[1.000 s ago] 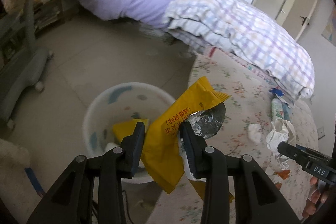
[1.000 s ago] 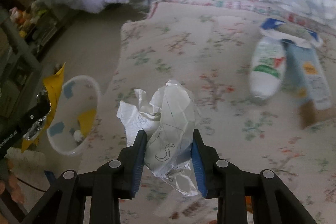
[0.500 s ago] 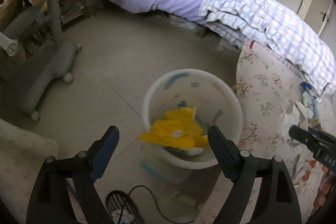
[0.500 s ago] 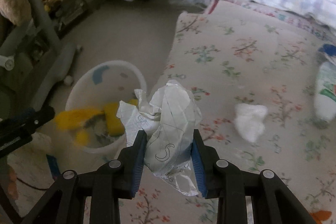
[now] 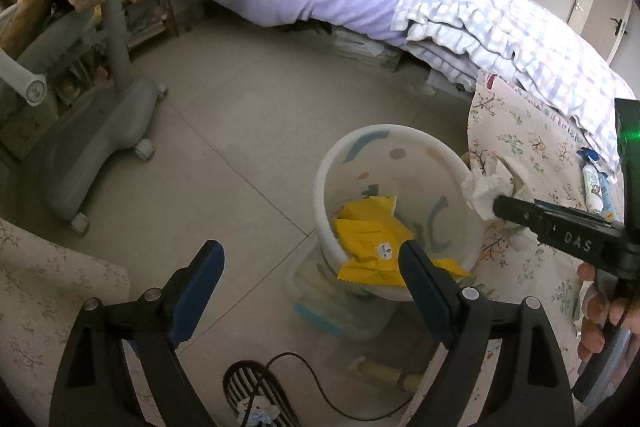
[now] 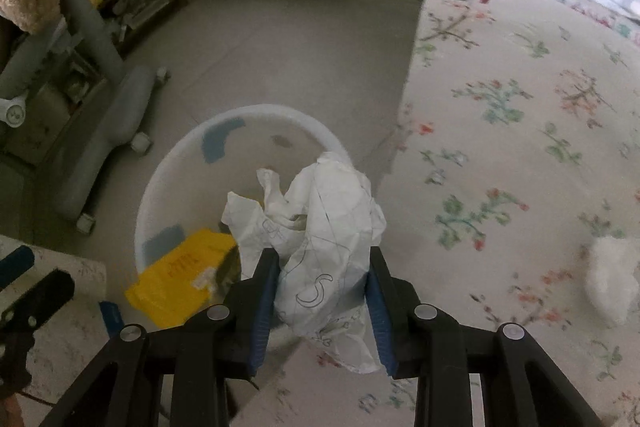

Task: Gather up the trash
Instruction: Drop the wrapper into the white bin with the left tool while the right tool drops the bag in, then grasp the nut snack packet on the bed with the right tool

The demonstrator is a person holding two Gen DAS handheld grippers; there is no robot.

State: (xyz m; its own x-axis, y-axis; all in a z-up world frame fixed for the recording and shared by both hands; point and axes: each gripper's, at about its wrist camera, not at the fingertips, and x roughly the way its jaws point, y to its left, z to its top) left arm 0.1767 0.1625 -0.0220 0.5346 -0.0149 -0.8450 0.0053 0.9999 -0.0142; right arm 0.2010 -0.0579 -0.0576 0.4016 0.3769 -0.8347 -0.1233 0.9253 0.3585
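Bin (image 5: pixel 394 163) sits on the tiled floor (image 5: pixel 224 131), just left of the flowered bedspread (image 6: pixel 516 131), and I've got both grippers over that corner. My left gripper (image 5: pixel 310 265) has its jaws spread wide with nothing between the pads; they have just been opening. Yellow snack wrapper (image 5: pixel 370 239) lies down inside the bin, against the near wall, with another yellow piece behind it.

My right gripper (image 6: pixel 322 283) is clamped on the crumpled paper (image 6: pixel 320 227), blue pads pressing on both sides, jaws fairly narrow around the wad. From the right wrist camera the paper hangs over the near right part of the bin's rim; from the left camera it shows at the bin's right edge, poking out past the black finger tip. Whether the wad is fully over the opening or partly over the bedspread, I can't quite say from these angles.

Further right on the bedspread a white tissue ball (image 6: pixel 610 283) lies well apart from the bin, somewhat blurred. Near the far edge, under the checked quilt (image 5: pixel 520 39), I can see a white bottle (image 5: pixel 592 187). Grey wheeled stand (image 5: pixel 100 147) is off to the left.
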